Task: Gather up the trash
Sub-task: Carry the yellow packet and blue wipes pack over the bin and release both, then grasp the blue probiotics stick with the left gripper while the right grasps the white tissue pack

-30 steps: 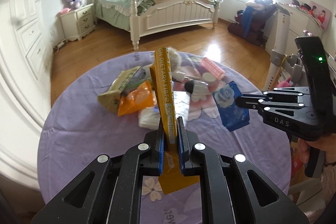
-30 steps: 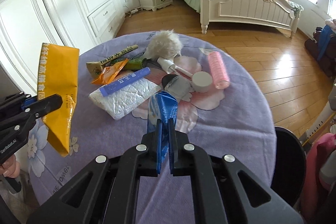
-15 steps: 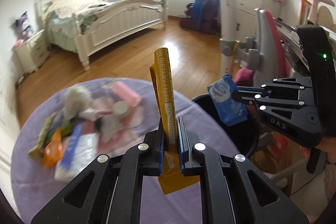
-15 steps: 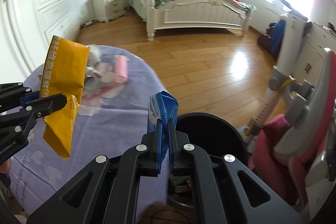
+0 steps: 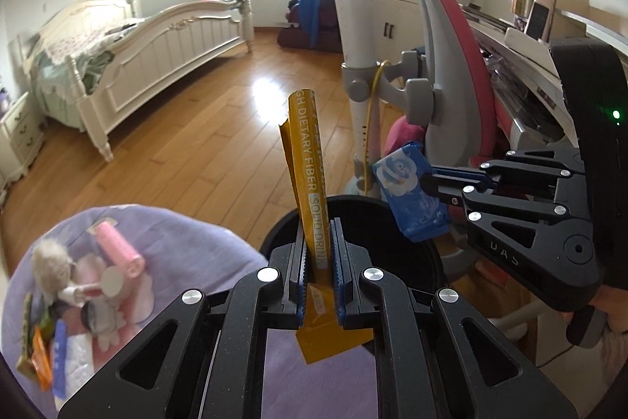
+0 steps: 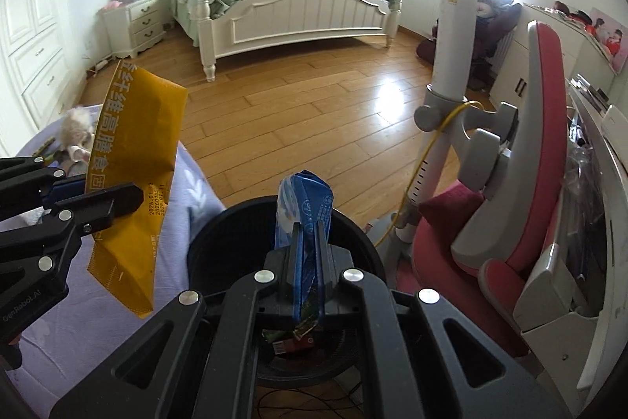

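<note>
Clamping yellow packet [image 5: 310, 183] in left tool [image 5: 317, 254], blue wrapper [image 6: 304, 207] in right tool [image 6: 308, 250], above bin [image 6: 219, 222].

Bin [image 6: 219, 222] on floor right of table [image 6: 188, 191], chair [image 6: 522, 183] right of bin.

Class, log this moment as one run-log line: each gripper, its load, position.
left gripper: shut on yellow packet | right gripper: shut on blue wrapper | both over black bin | release: not yet
</note>
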`<control>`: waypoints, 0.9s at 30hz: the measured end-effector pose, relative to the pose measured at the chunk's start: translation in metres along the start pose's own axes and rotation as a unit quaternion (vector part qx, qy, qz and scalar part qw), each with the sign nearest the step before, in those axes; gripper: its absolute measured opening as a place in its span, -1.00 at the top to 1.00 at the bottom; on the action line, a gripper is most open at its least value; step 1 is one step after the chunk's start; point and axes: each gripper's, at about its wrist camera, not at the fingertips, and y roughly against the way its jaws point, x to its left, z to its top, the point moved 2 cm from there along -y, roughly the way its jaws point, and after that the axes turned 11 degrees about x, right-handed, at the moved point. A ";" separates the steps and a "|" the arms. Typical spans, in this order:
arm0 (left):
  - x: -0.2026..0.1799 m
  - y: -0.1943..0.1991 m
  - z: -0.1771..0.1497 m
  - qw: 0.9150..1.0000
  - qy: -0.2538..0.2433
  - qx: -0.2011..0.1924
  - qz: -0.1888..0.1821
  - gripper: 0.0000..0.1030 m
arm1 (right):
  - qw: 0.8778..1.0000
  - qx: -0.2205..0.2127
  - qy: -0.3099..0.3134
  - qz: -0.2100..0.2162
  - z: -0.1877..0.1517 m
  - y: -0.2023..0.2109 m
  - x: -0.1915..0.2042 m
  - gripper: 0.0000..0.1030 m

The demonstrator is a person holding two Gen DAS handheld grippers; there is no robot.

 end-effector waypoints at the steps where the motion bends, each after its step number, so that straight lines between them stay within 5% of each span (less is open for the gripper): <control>1: -0.001 -0.005 0.003 1.000 0.000 0.003 0.000 0.78 | 1.000 0.003 -0.001 -0.003 0.000 -0.004 -0.001 0.90; 15: -0.008 -0.040 0.012 1.000 -0.009 0.028 0.007 0.75 | 0.999 0.046 -0.002 -0.023 0.003 -0.034 0.002 0.76; 19: -0.002 -0.042 0.010 1.000 0.002 0.029 0.007 0.31 | 0.999 0.036 -0.006 -0.039 0.002 -0.031 0.007 -0.16; 27: 0.013 -0.030 0.007 0.999 0.033 0.011 0.005 -0.02 | 0.998 0.027 -0.016 -0.055 0.004 -0.024 0.003 -0.51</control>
